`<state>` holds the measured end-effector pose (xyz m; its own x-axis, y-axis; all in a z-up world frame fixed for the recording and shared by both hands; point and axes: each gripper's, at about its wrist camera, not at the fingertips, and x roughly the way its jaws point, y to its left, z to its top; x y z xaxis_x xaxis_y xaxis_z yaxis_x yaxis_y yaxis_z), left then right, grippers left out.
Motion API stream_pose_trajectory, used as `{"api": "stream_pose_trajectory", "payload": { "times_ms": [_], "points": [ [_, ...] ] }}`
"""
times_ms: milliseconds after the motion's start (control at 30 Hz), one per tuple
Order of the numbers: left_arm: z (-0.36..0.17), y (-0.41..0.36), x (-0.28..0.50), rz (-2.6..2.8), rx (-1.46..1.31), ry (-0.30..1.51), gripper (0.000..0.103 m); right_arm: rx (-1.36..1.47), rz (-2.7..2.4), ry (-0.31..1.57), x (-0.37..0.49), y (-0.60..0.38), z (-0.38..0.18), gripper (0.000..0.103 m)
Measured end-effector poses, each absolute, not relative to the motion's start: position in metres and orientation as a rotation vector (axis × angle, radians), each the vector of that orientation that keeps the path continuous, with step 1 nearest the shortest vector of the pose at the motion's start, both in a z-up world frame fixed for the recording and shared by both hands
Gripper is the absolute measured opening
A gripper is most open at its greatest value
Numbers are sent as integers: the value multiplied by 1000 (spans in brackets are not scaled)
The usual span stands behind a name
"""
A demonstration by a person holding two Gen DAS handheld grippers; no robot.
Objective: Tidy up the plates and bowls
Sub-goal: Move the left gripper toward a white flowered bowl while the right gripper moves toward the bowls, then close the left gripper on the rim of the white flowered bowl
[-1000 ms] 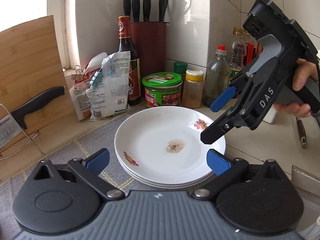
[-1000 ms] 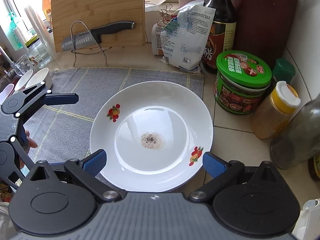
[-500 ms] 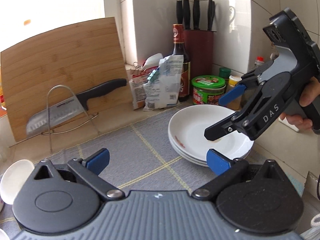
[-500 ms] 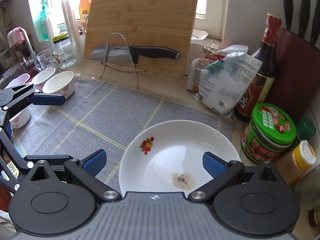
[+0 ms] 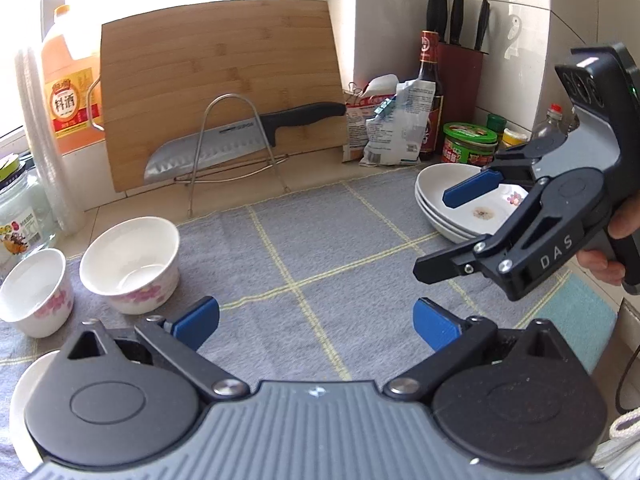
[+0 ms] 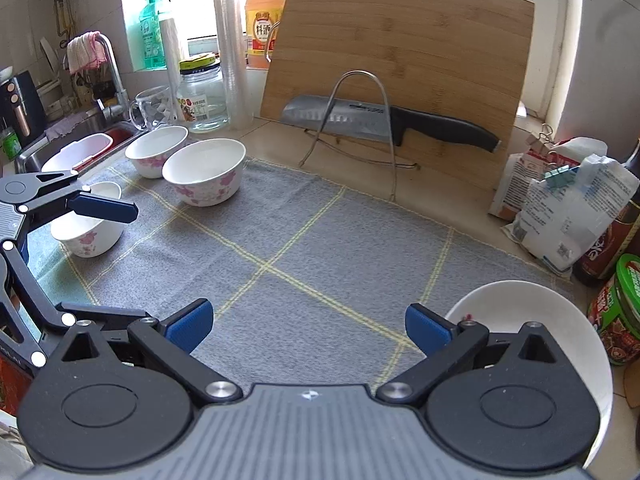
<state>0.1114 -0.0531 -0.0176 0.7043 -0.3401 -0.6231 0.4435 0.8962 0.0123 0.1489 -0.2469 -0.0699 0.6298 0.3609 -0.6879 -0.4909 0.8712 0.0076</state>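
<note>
- Left wrist view: the left gripper (image 5: 316,326) hangs above a grey woven mat (image 5: 328,248) crossed by thin yellow lines; its jaws are spread wide with nothing between the blue ribbed pads.
- Toward the mat's far right corner sits a stack of plates (image 5: 448,208), white, glossy and shallow, with a brownish speck of residue and a small flower print on the top one.
- The right gripper (image 5: 448,232), black and angular with "DAS" on its side, floats over the mat's right side in front of the plates, held by a hand (image 5: 612,248); its fingers gape apart and hold nothing.
- On the mat's left edge stand two round white bowls (image 5: 130,264) with pink blossom prints, side by side, both upright.
- Behind the mat a bamboo cutting board (image 5: 216,80) leans upright, and a steel knife (image 5: 240,144) with a black handle rests across a bent wire rack (image 5: 236,152).
- Right wrist view: the right gripper (image 6: 310,324) hovers over the mat (image 6: 304,240), its jaws parted wide and empty.
- The plates (image 6: 532,312) lie at the mat's near right corner, partly hidden behind the gripper body.
- The left gripper (image 6: 80,216) reaches in over the mat's left edge, above one small bowl (image 6: 88,232); two more bowls (image 6: 204,172) sit at the mat's far left corner.
</note>
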Motion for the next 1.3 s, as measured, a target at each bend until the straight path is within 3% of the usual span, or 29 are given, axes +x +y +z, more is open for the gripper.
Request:
{"api": "stream_pose_trajectory", "payload": {
  "times_ms": [667,1067,1300],
  "points": [
    [-17,122,120,-330,178,739,102,-266,652,742,123,-57,-116,103],
    [-37,153,142,-354,183,843,100,-362,655,645,120,-3,-126,103],
    [-40,154,149,-404,186,873,86,-412,677,608,117,11,-130,103]
  ]
}}
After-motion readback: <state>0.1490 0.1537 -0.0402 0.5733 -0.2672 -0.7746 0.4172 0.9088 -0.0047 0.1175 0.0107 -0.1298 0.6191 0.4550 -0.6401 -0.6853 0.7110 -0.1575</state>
